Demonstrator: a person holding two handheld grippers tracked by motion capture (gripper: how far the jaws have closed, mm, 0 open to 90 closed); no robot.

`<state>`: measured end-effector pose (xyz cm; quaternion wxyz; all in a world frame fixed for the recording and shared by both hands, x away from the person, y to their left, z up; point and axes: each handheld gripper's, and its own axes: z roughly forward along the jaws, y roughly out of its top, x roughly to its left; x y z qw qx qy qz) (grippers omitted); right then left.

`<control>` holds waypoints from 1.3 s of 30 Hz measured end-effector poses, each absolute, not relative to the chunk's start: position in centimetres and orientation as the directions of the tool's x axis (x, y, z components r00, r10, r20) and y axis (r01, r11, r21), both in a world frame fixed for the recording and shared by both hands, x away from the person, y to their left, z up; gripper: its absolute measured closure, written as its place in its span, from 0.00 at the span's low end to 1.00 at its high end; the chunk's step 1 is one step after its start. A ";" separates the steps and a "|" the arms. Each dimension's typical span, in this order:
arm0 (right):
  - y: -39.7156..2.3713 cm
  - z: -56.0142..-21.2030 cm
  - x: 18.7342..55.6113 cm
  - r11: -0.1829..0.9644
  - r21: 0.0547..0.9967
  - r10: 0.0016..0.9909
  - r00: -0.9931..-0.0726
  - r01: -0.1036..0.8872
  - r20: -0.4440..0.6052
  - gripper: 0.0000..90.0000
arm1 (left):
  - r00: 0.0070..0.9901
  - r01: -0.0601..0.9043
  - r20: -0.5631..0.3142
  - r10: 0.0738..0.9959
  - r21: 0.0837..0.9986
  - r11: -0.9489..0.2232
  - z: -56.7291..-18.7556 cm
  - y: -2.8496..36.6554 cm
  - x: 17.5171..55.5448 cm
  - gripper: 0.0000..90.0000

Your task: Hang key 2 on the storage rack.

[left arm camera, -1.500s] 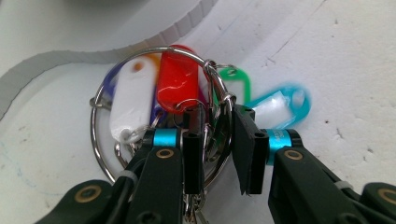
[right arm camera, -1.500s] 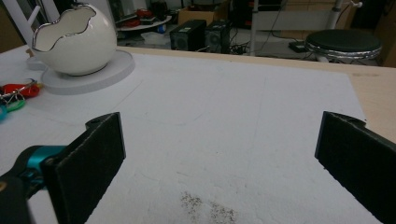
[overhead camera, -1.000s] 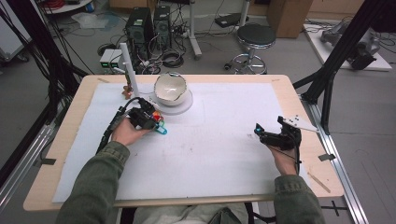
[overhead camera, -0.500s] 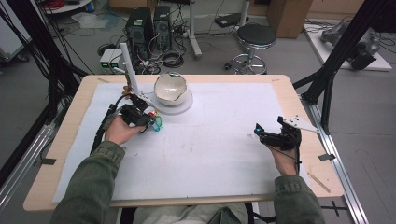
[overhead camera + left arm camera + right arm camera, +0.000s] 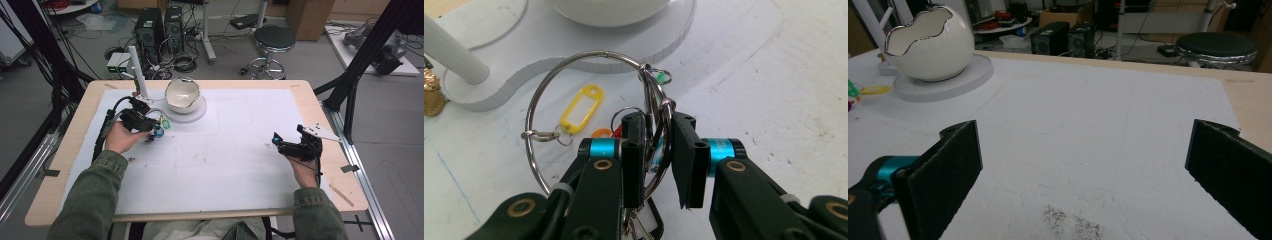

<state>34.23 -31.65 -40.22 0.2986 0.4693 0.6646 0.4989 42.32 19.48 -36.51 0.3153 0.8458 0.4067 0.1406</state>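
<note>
Left gripper (image 5: 659, 150) is clamped on the key ring (image 5: 589, 100): jaws pinch the wire of the big metal ring near the small split rings, pads nearly together with the wire between them. The ring stands roughly upright in the jaws, its top arc rising above the fingertips. Hanging off it: a yellow tag (image 5: 581, 107), an orange one and a red one partly hidden behind the left jaw, a green one just past the top of the ring. More keys or tags dangle below the jaws, too dark to tell which.

In the high view the left gripper (image 5: 150, 125) sits at the table's (image 5: 240, 165) far left, just beside the round white base (image 5: 192, 114) that carries the egg-shaped white bowl (image 5: 182, 95). The coloured tags show at its tips, next to the base's edge. A white post (image 5: 137, 70) stands just behind it.

Right gripper (image 5: 1083, 165) is wide open, nothing between the jaws, bare white table surface under it. In the high view the right gripper (image 5: 282, 145) sits at the right side of the table, well apart from the key ring, jaws pointing left toward it.
</note>
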 end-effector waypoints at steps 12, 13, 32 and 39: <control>-31.6 -40.2 34.2 0.064 0.944 0.922 -0.381 0.325 0.069 0.01 | 0.607 0.589 0.006 0.795 0.669 -0.454 -35.0 20.5 42.1 0.84; -31.7 -40.2 34.2 0.062 0.944 0.922 -0.380 0.324 0.070 0.01 | 0.605 0.586 0.009 0.796 0.671 -0.454 -34.7 20.6 42.1 0.84; -31.7 -40.2 34.3 0.058 0.944 0.923 -0.378 0.324 0.073 0.01 | 0.585 0.573 0.014 0.811 0.700 -0.425 -31.5 21.6 42.0 0.84; -31.7 -40.2 34.2 0.057 0.944 0.922 -0.379 0.324 0.074 0.01 | 0.582 0.569 0.021 0.813 0.704 -0.426 -30.2 21.6 42.1 0.84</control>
